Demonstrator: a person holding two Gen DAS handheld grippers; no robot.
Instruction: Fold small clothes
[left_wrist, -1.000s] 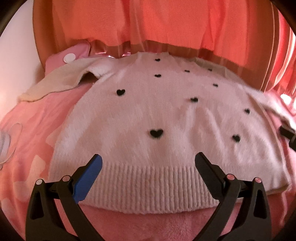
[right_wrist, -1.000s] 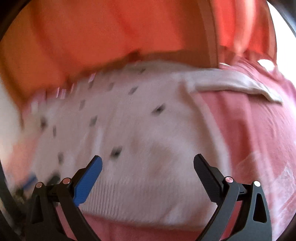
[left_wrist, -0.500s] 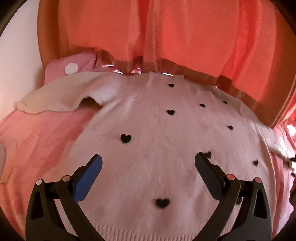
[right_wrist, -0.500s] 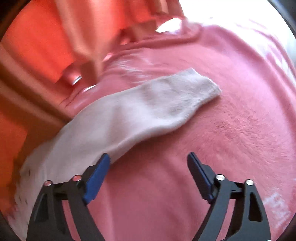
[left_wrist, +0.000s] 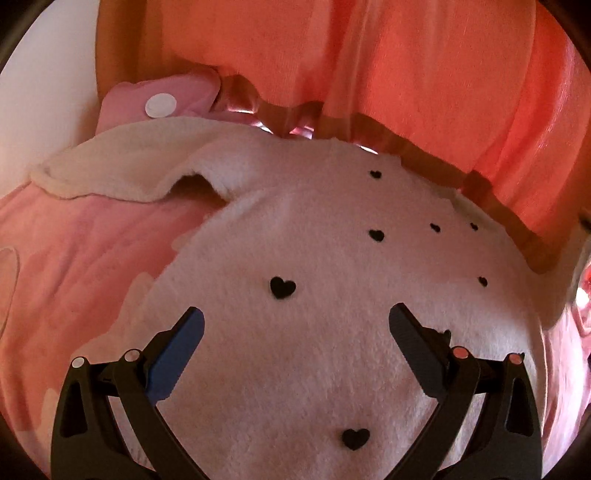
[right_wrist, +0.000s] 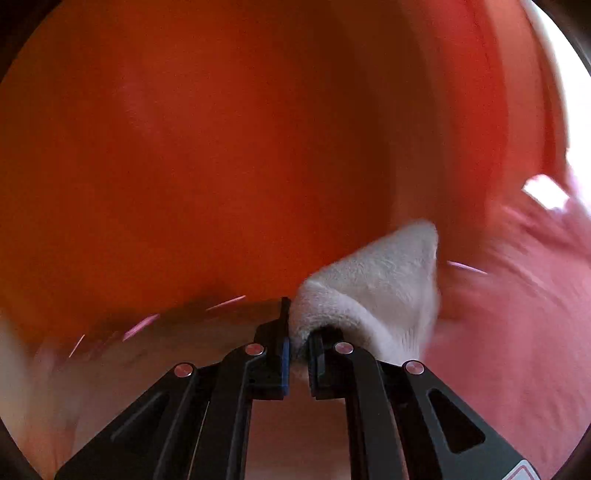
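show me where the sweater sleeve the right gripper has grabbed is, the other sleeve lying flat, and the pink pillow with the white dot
Grabbed sleeve (right_wrist: 373, 288), right wrist view: on the bunched cuff just beyond the closing jaws.
Flat sleeve (left_wrist: 122, 166), left wrist view: mid-length, on its fuzzy upper face.
Pink pillow (left_wrist: 184, 92), left wrist view: on the pink cover right of the white dot.

The right tongs (right_wrist: 297, 354), wide apart a second ago above the sweater, are closing on the cuff of its sleeve (right_wrist: 373, 291), now bunched between the pads. The left tongs (left_wrist: 295, 332), previously over the ribbed hem, now sit farther up the sweater (left_wrist: 314, 295) body.
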